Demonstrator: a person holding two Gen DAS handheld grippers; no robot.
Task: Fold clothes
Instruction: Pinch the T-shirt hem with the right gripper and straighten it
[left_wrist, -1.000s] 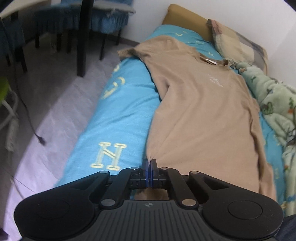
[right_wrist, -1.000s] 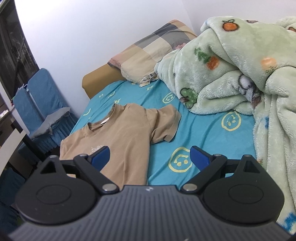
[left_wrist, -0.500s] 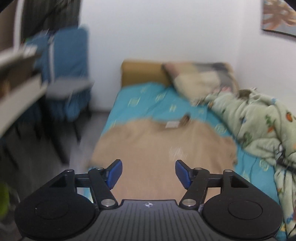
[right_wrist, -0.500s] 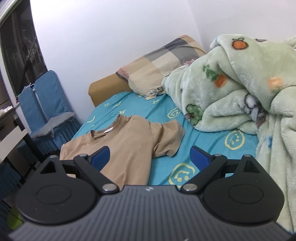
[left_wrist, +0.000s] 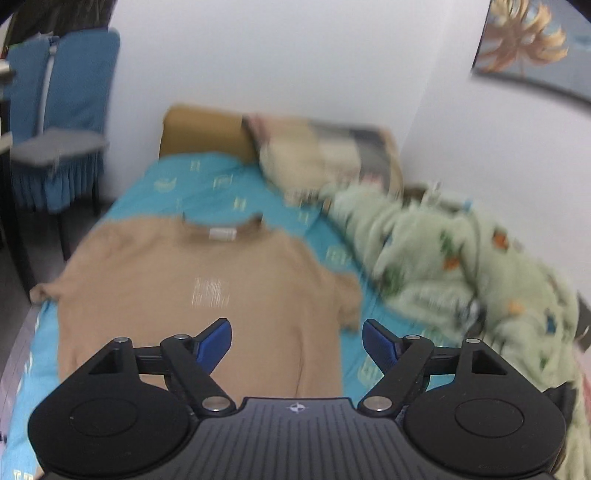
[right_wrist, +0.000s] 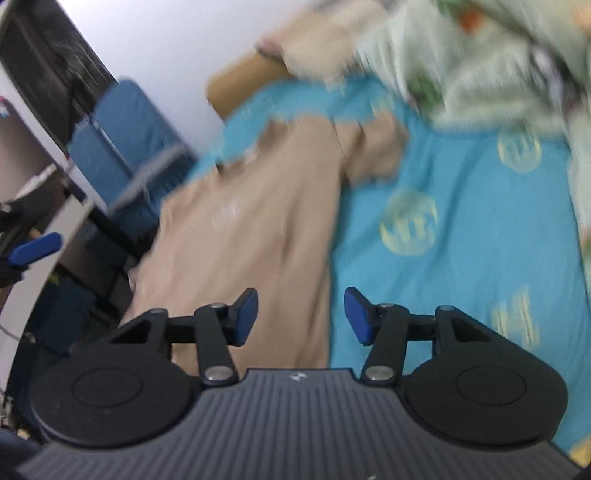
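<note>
A tan T-shirt (left_wrist: 207, 291) lies spread flat on the blue bed sheet (left_wrist: 221, 184), collar toward the headboard, both sleeves out. My left gripper (left_wrist: 297, 341) is open and empty, held above the shirt's lower part. In the right wrist view the same shirt (right_wrist: 251, 229) lies left of centre. My right gripper (right_wrist: 301, 315) is open and empty above the shirt's right edge. A blue fingertip (right_wrist: 35, 249) of the left gripper shows at the far left of that view. Both views are blurred.
A crumpled green blanket (left_wrist: 461, 273) fills the bed's right side by the wall. A patchwork pillow (left_wrist: 325, 155) and a brown headboard (left_wrist: 203, 129) are at the far end. Blue chairs (left_wrist: 62, 110) and a desk (right_wrist: 48, 236) stand left of the bed.
My left gripper has let go of the shirt's hem, opened and lifted to face the headboard. My right gripper has tilted down toward the shirt and its fingers stand closer together.
</note>
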